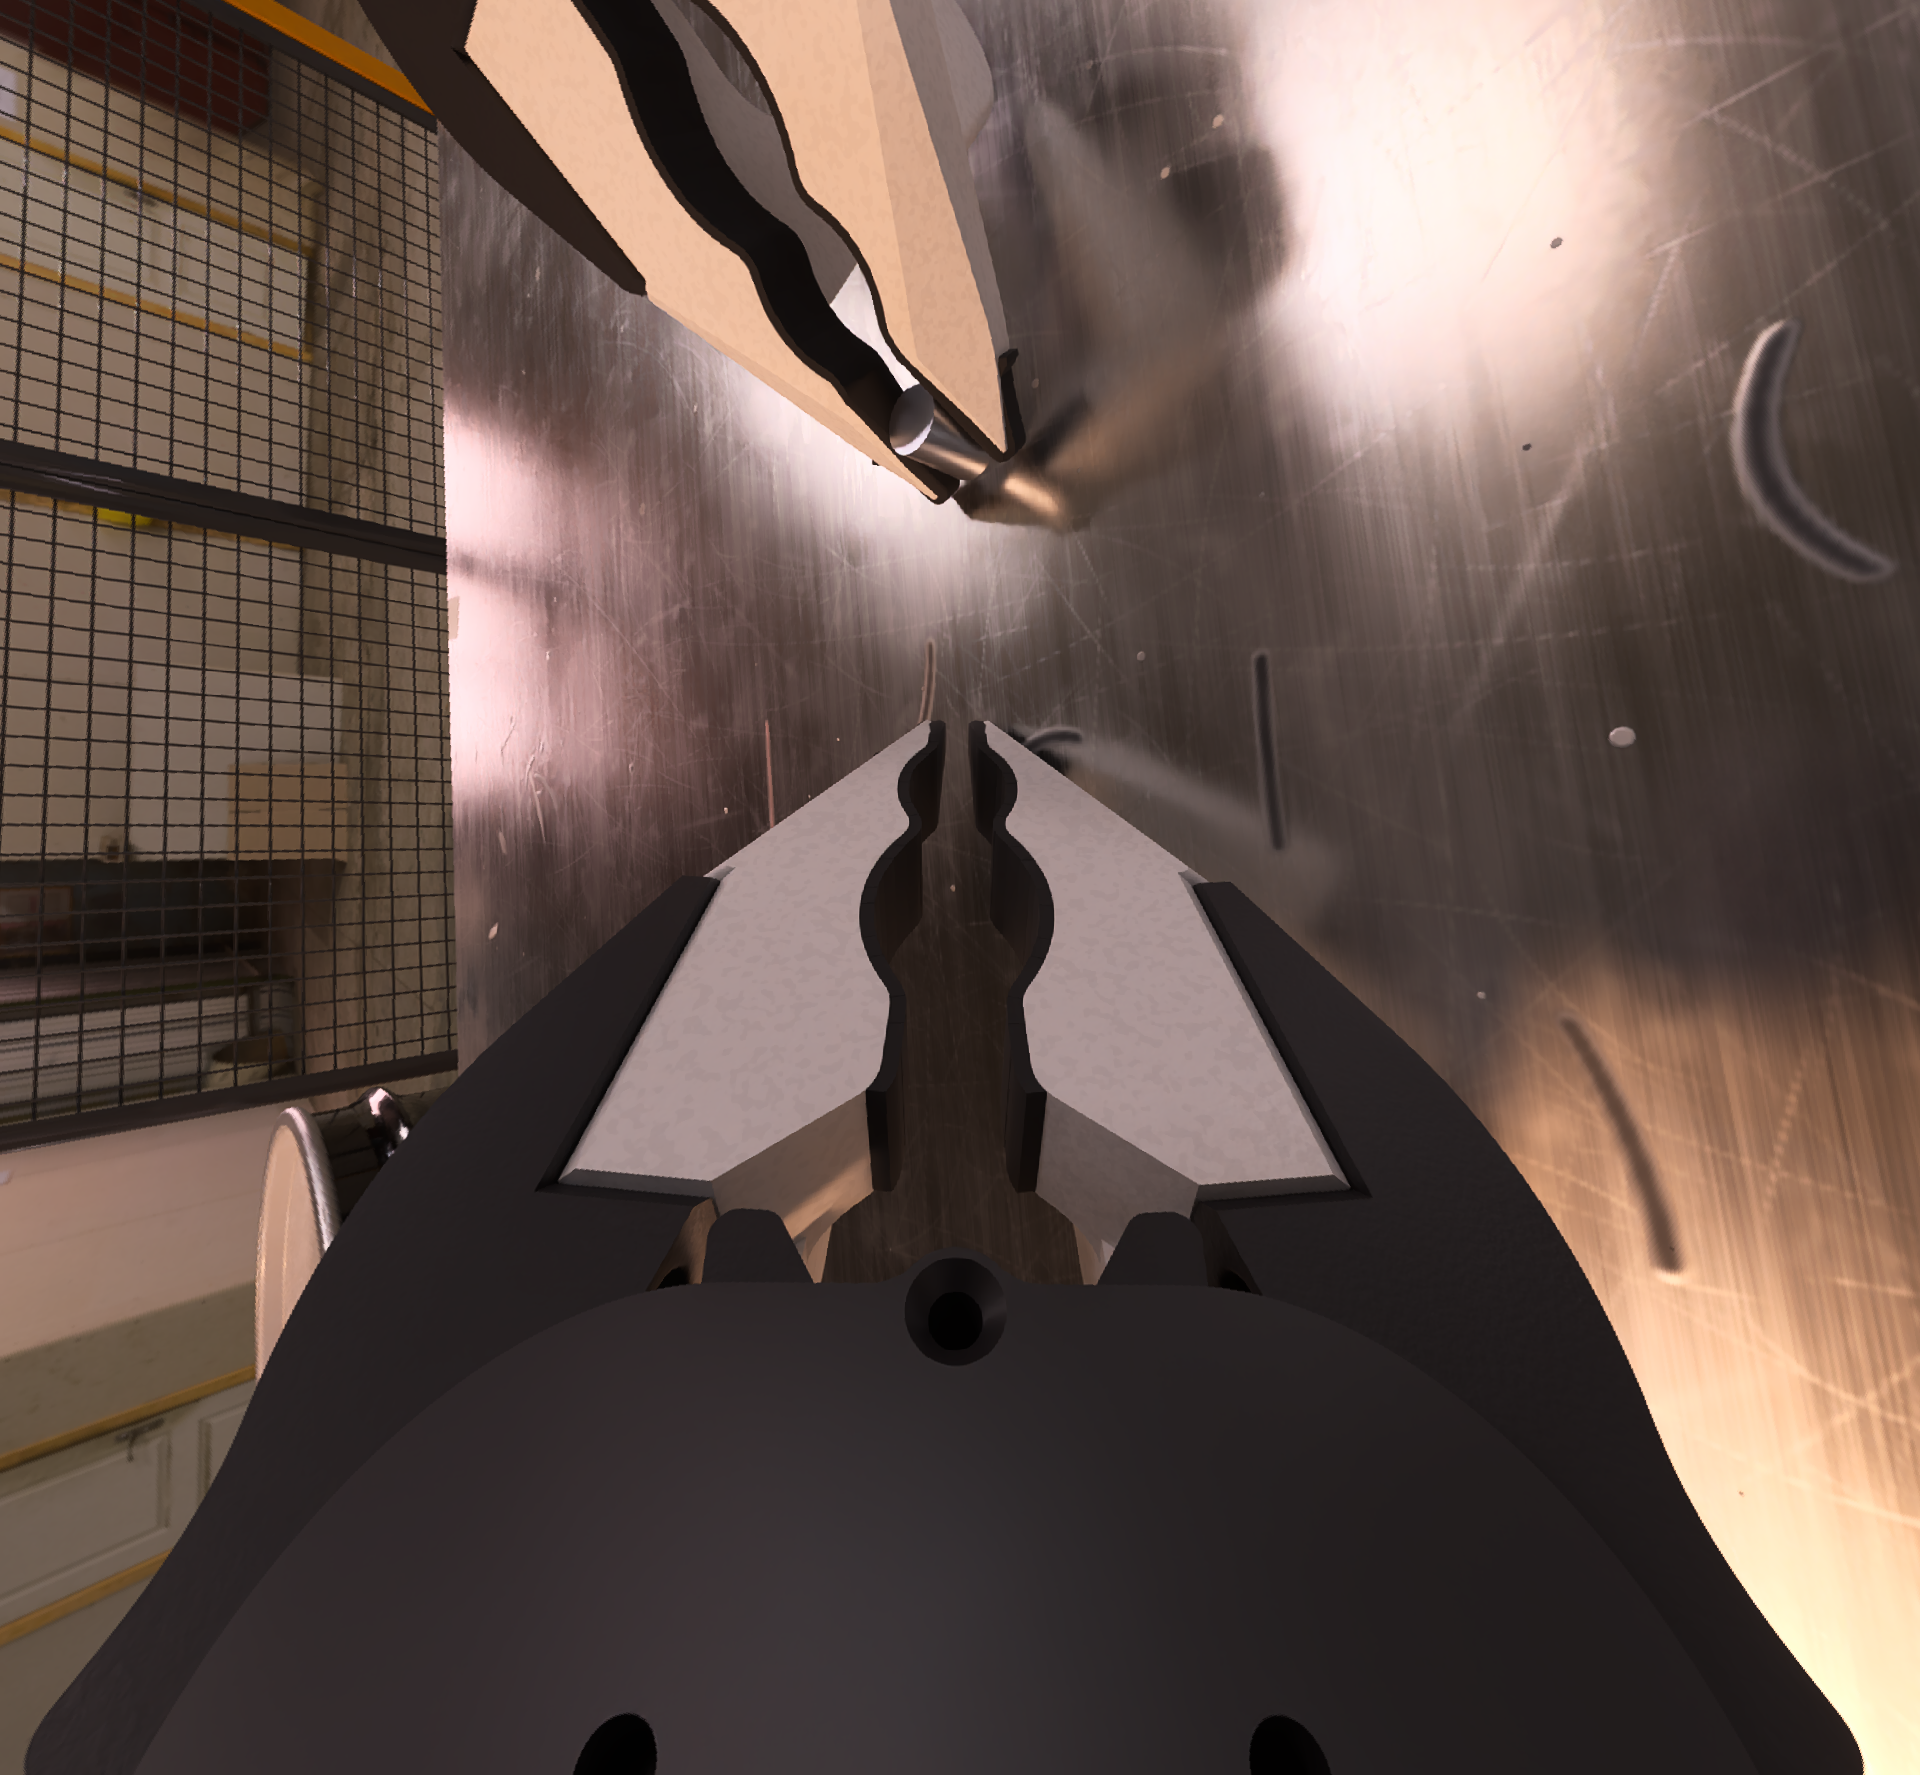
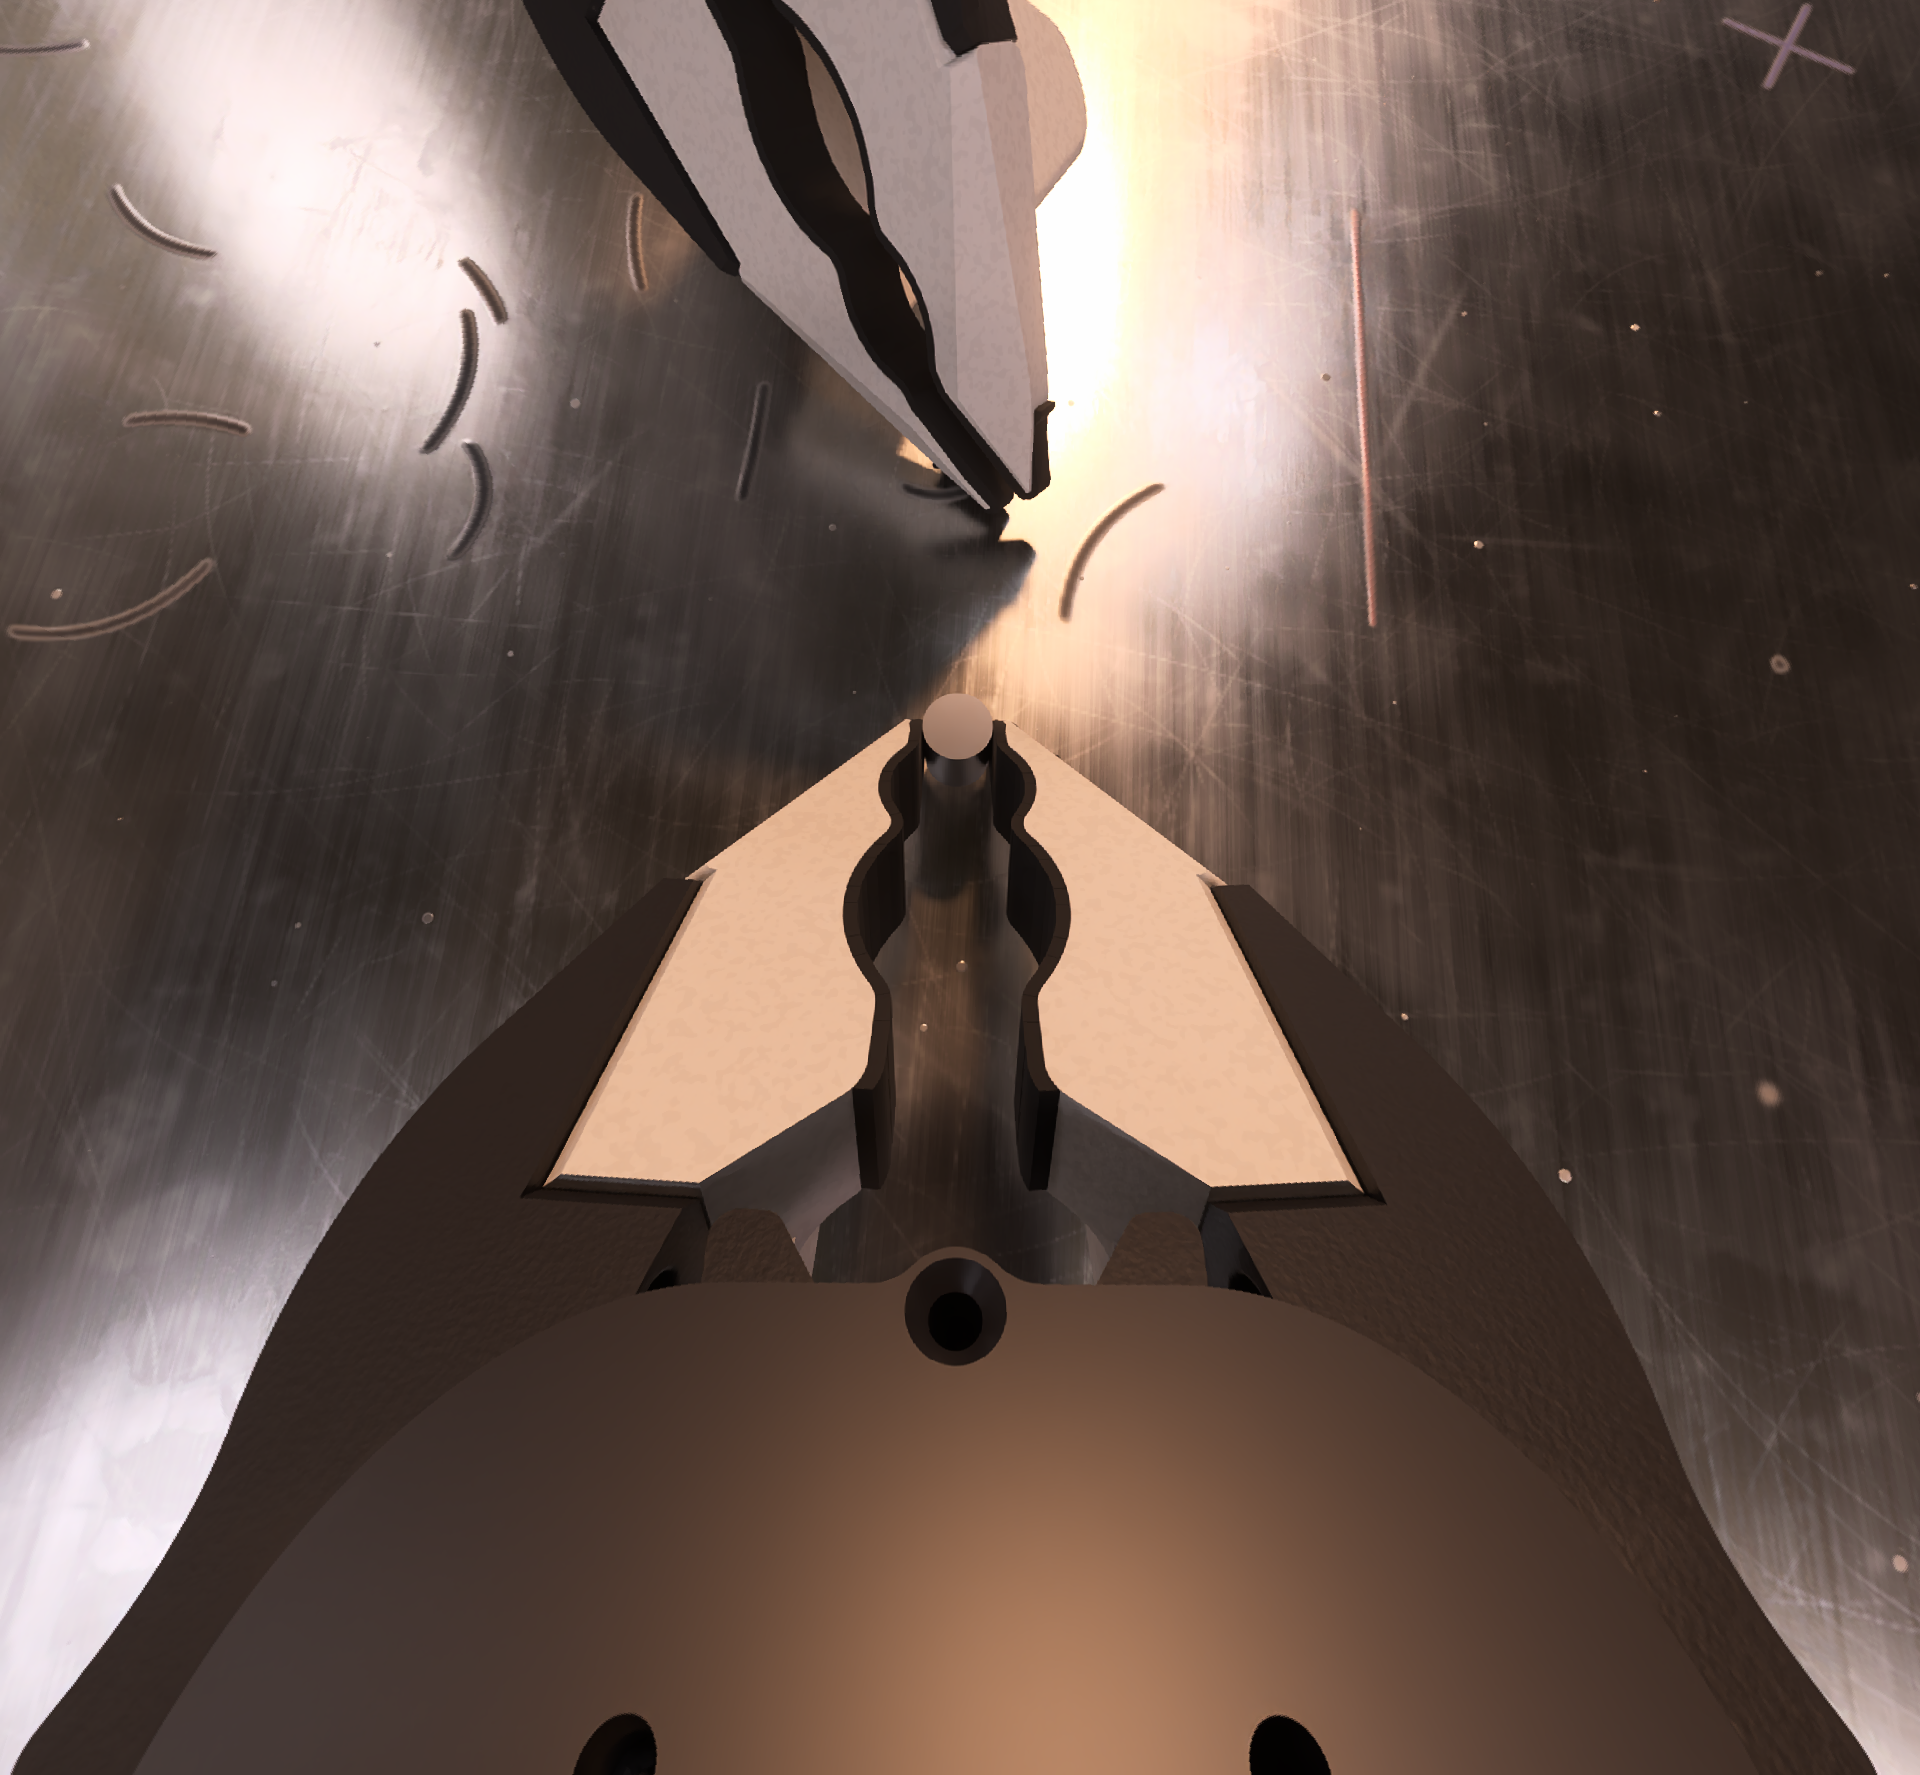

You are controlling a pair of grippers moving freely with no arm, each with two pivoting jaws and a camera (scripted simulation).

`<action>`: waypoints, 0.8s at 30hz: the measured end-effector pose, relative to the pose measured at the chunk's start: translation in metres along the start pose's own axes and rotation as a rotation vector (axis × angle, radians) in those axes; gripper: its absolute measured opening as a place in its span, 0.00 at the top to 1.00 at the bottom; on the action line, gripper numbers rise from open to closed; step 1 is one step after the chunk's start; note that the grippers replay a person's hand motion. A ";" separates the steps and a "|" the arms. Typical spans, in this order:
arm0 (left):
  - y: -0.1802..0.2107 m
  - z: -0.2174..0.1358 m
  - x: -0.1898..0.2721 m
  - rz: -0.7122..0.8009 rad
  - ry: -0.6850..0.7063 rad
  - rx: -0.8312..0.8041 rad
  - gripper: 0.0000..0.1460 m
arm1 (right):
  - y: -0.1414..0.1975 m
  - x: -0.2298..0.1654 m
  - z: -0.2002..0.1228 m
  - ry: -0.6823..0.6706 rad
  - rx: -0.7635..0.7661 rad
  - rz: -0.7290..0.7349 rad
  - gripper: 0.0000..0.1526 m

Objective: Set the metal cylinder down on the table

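The right gripper [image 2: 957, 738] is clamped at its very tips on the metal cylinder [image 2: 956, 726] — a grip that thin could let it roll on release. Its long axis runs crosswise to the fingers, down toward the table [image 2: 312, 894]. The left gripper [image 1: 956, 733], nearly closed and empty, hovers opposite.

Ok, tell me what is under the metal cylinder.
Under the metal cylinder, pinched at the right gripper fingertips, lies only the scratched metal table with the cylinder's blurred reflection. Whether its lower end touches the table cannot be told; the fingers cover that spot.
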State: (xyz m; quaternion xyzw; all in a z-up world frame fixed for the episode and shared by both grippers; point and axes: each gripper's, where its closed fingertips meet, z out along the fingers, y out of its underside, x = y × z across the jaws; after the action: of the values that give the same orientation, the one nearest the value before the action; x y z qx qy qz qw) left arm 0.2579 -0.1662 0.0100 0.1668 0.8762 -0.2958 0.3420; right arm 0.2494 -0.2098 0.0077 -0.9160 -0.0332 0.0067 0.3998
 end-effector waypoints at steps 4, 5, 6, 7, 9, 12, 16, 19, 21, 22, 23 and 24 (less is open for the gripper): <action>0.000 0.000 0.000 -0.003 -0.004 -0.034 0.97 | 0.000 0.001 0.000 0.021 -0.003 -0.015 0.92; 0.000 0.000 0.000 -0.002 -0.008 -0.042 0.97 | -0.001 0.001 0.000 0.028 -0.003 -0.023 0.92; 0.000 0.000 0.000 0.010 -0.016 -0.047 0.97 | -0.001 0.001 0.000 0.033 -0.004 -0.029 0.92; 0.000 0.000 0.000 0.027 -0.024 -0.049 0.97 | -0.001 0.001 0.000 0.036 -0.004 -0.031 0.92; 0.001 0.000 -0.001 0.038 -0.029 -0.054 0.97 | -0.001 0.001 0.000 0.032 -0.005 -0.029 0.92; 0.002 0.001 -0.002 0.026 -0.017 -0.059 0.97 | -0.002 0.002 0.001 0.028 -0.007 -0.026 0.92; 0.005 0.000 -0.003 0.039 -0.028 -0.081 0.97 | -0.003 0.004 0.003 0.055 -0.011 -0.038 0.92; 0.005 0.000 -0.003 0.038 -0.034 -0.097 0.97 | -0.003 0.005 0.003 0.058 -0.013 -0.038 0.92; 0.005 0.000 -0.003 0.027 -0.028 -0.089 0.97 | -0.003 0.005 0.003 0.059 -0.014 -0.044 0.92; 0.005 0.000 -0.003 0.017 -0.022 -0.085 0.97 | -0.003 0.005 0.003 0.058 -0.015 -0.045 0.92; 0.005 0.000 -0.003 0.013 -0.016 -0.082 0.97 | -0.003 0.005 0.003 0.055 -0.015 -0.044 0.92; 0.005 0.001 -0.003 0.012 -0.014 -0.080 0.97 | -0.004 0.005 0.003 0.053 -0.016 -0.044 0.92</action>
State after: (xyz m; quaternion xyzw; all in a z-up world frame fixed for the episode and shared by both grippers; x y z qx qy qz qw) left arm 0.2626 -0.1631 0.0097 0.1564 0.8839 -0.2598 0.3561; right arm 0.2538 -0.2049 0.0083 -0.9180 -0.0429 -0.0269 0.3934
